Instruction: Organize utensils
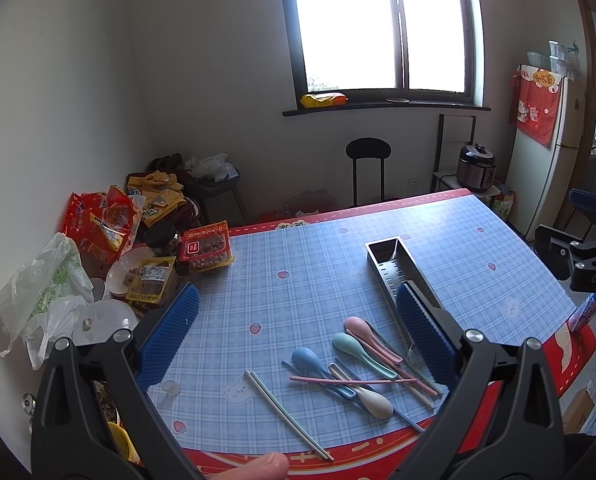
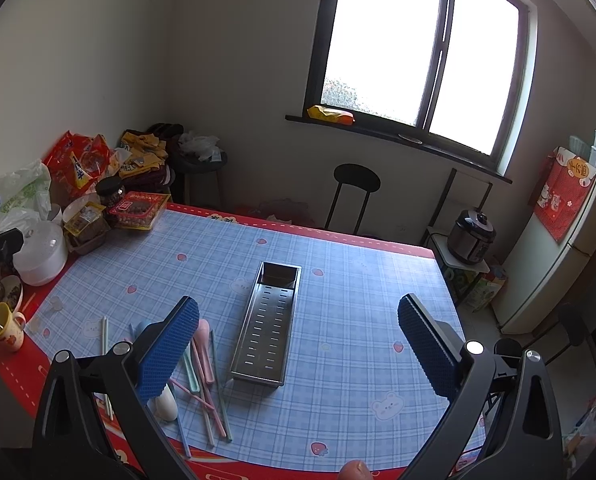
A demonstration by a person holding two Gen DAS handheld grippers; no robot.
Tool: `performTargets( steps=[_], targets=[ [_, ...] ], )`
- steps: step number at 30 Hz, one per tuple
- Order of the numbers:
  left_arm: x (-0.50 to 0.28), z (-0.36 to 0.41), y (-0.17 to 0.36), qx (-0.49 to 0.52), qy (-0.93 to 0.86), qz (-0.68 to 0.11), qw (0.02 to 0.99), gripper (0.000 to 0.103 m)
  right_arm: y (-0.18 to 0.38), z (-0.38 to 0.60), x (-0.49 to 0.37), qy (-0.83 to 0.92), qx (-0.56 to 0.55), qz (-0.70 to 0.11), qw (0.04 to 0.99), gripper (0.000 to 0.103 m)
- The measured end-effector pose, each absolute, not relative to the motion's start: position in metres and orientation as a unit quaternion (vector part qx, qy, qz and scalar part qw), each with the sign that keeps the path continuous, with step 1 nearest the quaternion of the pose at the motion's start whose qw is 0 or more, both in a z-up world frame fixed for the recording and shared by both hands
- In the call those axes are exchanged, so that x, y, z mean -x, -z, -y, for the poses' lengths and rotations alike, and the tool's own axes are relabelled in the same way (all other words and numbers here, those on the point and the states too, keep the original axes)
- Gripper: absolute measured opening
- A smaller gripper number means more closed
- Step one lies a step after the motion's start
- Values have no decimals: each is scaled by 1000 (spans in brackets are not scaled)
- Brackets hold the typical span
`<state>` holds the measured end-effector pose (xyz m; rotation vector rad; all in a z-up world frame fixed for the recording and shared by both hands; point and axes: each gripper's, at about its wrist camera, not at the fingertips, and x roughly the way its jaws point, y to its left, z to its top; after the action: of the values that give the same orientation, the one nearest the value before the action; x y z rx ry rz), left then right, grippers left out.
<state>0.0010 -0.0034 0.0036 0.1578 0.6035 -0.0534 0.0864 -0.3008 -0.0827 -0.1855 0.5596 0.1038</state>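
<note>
A pile of pastel spoons (image 1: pixel 354 354) and chopsticks (image 1: pixel 288 416) lies on the blue plaid table mat (image 1: pixel 290 288), near the front edge. It also shows in the right wrist view (image 2: pixel 202 364), partly hidden by the left finger. An empty perforated steel tray (image 2: pixel 268 330) lies to the pile's right; it shows in the left wrist view (image 1: pixel 394 264) too. My left gripper (image 1: pixel 298 332) is open above the pile, holding nothing. My right gripper (image 2: pixel 298 344) is open above the tray, holding nothing.
Snack packets (image 1: pixel 206 246), plastic bags (image 1: pixel 38 292), bowls and a jar crowd the table's left side. A yellow mug (image 2: pixel 4 326) and a white container (image 2: pixel 42 254) stand at the left edge. A black stool (image 2: pixel 354 196), a rice cooker (image 2: pixel 472 236) and a fridge stand beyond the table.
</note>
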Motion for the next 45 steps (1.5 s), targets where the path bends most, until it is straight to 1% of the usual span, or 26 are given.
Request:
performTargets(
  steps=[14, 23, 27, 30, 36, 42, 43, 45],
  targets=[
    [-2, 3, -1, -74, 25, -298, 951, 97, 88, 300, -89, -54, 88, -277, 955, 98],
    [-10, -5, 22, -46, 45, -318, 946, 97, 104, 299, -100, -82, 55, -299, 949, 98],
    [-18, -14, 47, -14, 65, -359, 931, 97, 123, 299, -105, -121, 16, -309, 943, 98],
    [-20, -28, 68, 11, 59, -374, 926, 97, 142, 293, -110, -146, -4, -320, 936, 98],
    [-20, -61, 124, 50, 28, -421, 905, 97, 191, 274, -117, -166, 0, -340, 926, 98],
    [-15, -95, 183, 117, 5, -466, 877, 96, 252, 256, -129, -187, -6, -412, 892, 98],
    [-14, -98, 192, 125, 2, -474, 871, 95, 261, 253, -130, -191, -6, -422, 886, 98],
    [-13, -103, 208, 139, -1, -489, 861, 88, 274, 248, -131, -195, -2, -435, 879, 98]
  ],
)
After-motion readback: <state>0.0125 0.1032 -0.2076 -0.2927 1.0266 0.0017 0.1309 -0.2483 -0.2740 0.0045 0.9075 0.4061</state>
